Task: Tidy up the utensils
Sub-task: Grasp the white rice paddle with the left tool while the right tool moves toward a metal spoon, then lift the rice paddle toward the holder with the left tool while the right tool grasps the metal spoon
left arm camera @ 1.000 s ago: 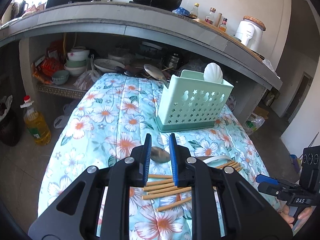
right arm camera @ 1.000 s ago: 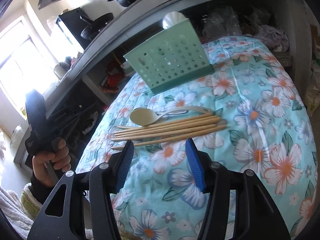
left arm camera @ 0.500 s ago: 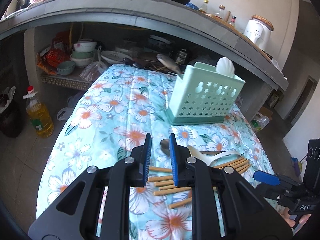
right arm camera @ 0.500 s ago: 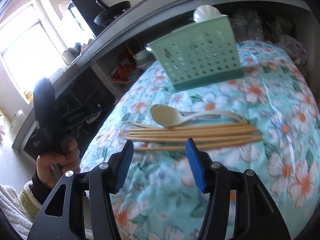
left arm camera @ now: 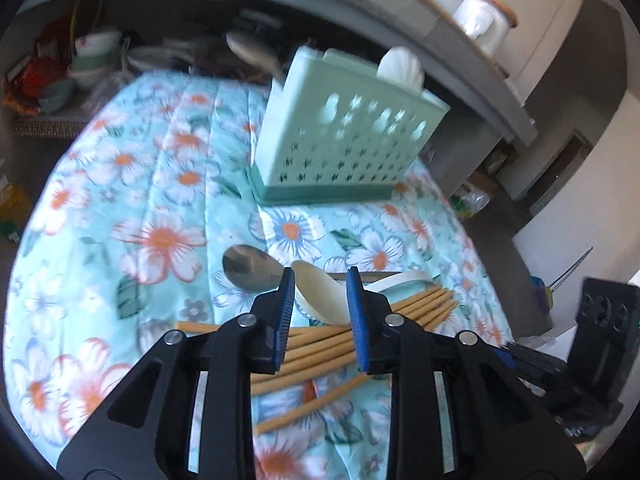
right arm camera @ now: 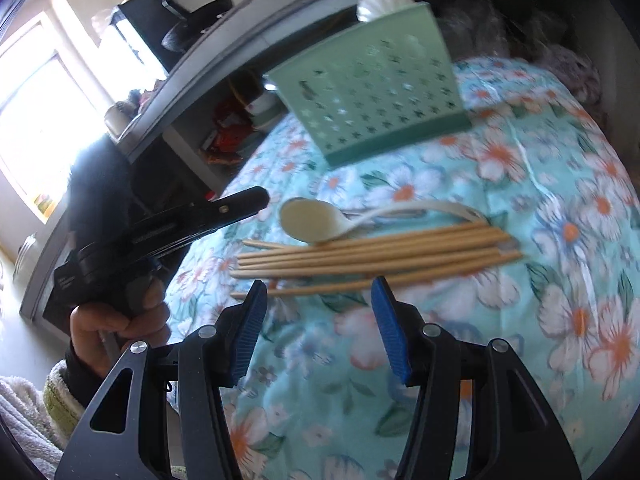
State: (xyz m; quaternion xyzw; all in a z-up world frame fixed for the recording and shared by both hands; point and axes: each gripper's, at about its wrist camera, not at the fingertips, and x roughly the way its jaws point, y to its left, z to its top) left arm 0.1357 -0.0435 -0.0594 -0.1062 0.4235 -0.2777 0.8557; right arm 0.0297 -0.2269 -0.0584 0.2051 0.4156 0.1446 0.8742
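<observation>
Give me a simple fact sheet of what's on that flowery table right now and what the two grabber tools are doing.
surface: floral tablecloth
container: mint green holder, upright, with a white shell-shaped piece sticking out the top
loose utensils: wooden chopsticks in a bundle; cream plastic spoon beside them; metal spoon
left gripper: open, fingers either side of the cream spoon's bowl, gripping nothing
right gripper: open wide, just short of the chopsticks, empty
in the holder so far: only the white piece visible
</observation>
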